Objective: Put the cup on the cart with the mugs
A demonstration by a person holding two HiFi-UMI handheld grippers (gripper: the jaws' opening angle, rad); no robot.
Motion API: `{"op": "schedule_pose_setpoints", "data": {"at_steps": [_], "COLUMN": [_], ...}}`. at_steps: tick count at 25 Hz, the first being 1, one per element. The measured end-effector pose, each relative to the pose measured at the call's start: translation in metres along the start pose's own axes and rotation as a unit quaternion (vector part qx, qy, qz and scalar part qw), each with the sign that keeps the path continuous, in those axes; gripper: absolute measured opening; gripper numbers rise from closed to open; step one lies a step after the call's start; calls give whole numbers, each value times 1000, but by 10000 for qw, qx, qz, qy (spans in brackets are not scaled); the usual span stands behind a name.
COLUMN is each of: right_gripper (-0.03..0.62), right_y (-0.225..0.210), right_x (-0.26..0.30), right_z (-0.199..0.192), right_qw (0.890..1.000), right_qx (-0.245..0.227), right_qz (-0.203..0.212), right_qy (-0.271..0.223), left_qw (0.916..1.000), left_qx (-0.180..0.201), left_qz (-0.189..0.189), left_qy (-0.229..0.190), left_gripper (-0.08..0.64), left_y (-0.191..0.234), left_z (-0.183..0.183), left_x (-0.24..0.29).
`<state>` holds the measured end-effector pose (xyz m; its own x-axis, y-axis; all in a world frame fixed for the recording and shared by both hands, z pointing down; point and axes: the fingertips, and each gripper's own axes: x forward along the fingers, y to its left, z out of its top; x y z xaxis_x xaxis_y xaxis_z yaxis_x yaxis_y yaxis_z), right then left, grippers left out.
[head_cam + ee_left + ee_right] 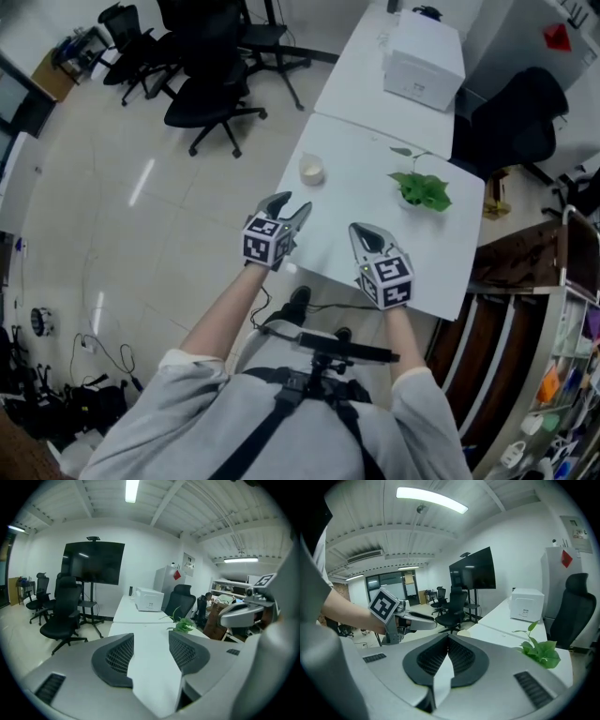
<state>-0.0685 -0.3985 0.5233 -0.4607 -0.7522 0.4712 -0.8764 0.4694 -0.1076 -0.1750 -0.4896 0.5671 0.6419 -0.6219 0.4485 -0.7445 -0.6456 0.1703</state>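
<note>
A small cream cup [311, 170] stands near the left edge of the white table [412, 253]. My left gripper [286, 211] hovers over the table's near-left corner, just short of the cup, its jaws apart with nothing between them [150, 653]. To its right, over the table's near edge, my right gripper [366, 234] is shut and empty [446, 656]. In the right gripper view the cup's rim [463, 633] peeks out just past the jaw tips. The cart [565, 309] with white mugs [513, 454] stands at the lower right.
A potted green plant [422, 190] sits on the table right of the cup. A white box [424, 58] rests on the further table. Black office chairs [211, 94] stand on the floor to the left, another black chair [516, 122] right of the tables. A dark screen [93, 563] stands ahead.
</note>
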Motion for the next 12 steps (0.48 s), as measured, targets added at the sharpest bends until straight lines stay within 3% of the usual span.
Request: {"op": "schedule_pose_setpoints", "data": {"at_steps": [4,12], "right_gripper": [-6,-6], "right_y": [-11,-23], "right_x": [36,89], "right_z": [-3,-13], "right_qw": [9998,9981], "right_qx": [70,254], "right_qz": [-73,-208], "right_qy": [159,522], "left_qw": [9989,9921], "left_qx": [146,321], "left_qz": [-45,-373], "left_qy": [448,1151], "left_gripper": [340,436], "left_y": [30,76], "left_z": [-11,-37], "left_x": [46,122]}}
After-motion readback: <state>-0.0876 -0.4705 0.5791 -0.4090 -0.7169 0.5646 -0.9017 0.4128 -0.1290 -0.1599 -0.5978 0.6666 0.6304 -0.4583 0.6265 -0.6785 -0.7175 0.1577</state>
